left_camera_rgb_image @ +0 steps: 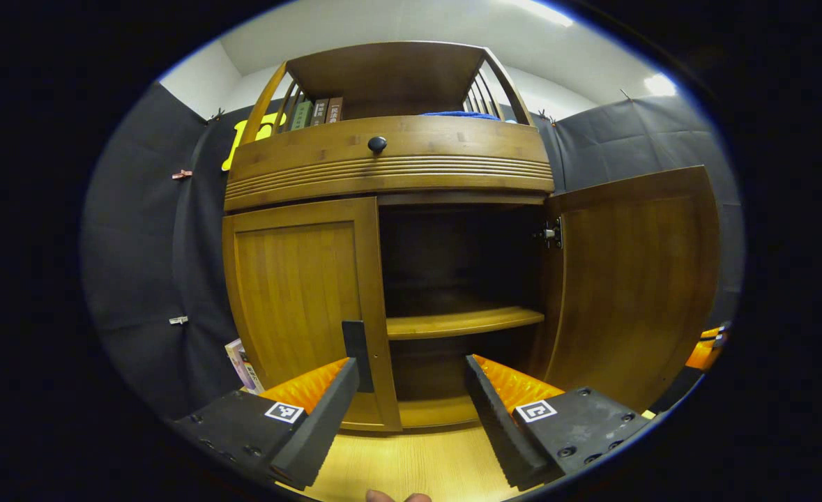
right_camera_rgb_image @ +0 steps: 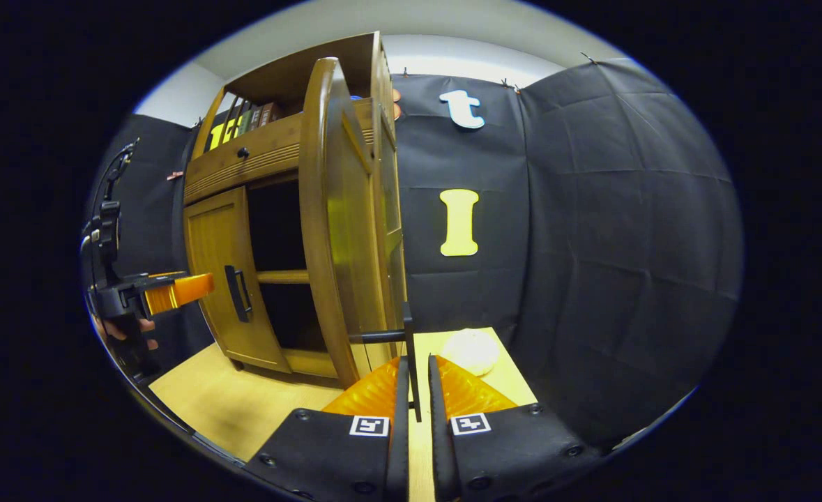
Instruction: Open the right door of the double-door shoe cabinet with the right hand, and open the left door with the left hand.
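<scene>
- Right door [left_camera_rgb_image: 634, 279] of the shoe cabinet [left_camera_rgb_image: 390, 160] stands swung wide open; the interior shelf [left_camera_rgb_image: 463, 322] is exposed. In the right gripper view this door [right_camera_rgb_image: 334, 230] appears edge-on.
- Right gripper [right_camera_rgb_image: 414, 390]: jaws drawn nearly together around the right door's handle [right_camera_rgb_image: 408, 362], a thin dark upright bar that lies between them. Whether both pads actually press on the bar cannot be told.
- Left door [left_camera_rgb_image: 299, 307] is closed, flush with the cabinet front.
- Left door's handle [left_camera_rgb_image: 356, 348] is a dark vertical bar, long axis upright, mounted near the door's inner edge. It is also seen in the right gripper view [right_camera_rgb_image: 236, 293].
- Left gripper [left_camera_rgb_image: 411, 401]: jaws wide apart and empty. The handle lies ahead and toward the left finger [left_camera_rgb_image: 327, 411], just beside that finger's tip, not centred in the gap.
- Judgement: right door done; the left door is the step in hand. The left gripper is the nearer one, and needs to shift leftward so the upright bar sits between the jaws before closing.
- A hand holds the left gripper [right_camera_rgb_image: 166, 293], seen from the right gripper view.
</scene>
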Available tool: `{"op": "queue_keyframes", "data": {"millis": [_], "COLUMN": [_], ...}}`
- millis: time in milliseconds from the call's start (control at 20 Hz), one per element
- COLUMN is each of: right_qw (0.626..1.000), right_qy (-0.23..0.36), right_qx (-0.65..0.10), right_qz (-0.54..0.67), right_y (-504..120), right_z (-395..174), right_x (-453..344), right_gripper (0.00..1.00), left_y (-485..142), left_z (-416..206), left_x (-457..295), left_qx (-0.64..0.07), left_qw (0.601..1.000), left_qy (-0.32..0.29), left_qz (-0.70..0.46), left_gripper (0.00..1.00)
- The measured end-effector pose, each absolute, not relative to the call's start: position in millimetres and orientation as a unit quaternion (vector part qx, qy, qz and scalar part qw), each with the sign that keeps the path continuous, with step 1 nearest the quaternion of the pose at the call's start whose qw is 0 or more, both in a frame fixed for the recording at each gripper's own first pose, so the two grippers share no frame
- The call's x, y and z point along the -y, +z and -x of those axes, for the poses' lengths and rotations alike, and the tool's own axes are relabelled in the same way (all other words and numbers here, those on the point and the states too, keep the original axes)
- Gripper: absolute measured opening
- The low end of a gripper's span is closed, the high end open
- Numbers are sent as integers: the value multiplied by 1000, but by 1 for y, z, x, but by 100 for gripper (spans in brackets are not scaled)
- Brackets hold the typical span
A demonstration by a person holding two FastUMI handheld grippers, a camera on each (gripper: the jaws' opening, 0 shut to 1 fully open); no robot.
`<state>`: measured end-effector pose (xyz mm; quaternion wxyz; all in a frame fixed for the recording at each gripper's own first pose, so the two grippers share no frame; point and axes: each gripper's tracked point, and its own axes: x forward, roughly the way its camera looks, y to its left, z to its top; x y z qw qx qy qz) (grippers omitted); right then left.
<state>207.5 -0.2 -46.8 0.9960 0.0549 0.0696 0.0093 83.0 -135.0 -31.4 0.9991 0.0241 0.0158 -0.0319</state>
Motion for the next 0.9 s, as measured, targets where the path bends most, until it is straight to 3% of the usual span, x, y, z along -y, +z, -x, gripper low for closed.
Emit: {"op": "queue_keyframes", "data": {"millis": [300, 600, 900], "right_qw": [998, 997, 994], "right_qy": [-22, -74, -109], "right_qx": [-50, -22, 2], "right_qz": [19, 16, 4], "right_y": [-40, -29, -18], "right_z": [-206, -202, -201], "right_x": [26, 44, 52], "right_gripper": [21, 99, 95], "left_y": [-38, -48, -66], "left_z": [-79, -89, -118], "left_x": [131, 122, 89], "left_qx": [-24, -24, -30], "left_qw": [999, 999, 999], "left_qy": [-35, -31, 4], "left_qz": [-11, -13, -32], "left_gripper": [95, 95, 95]}}
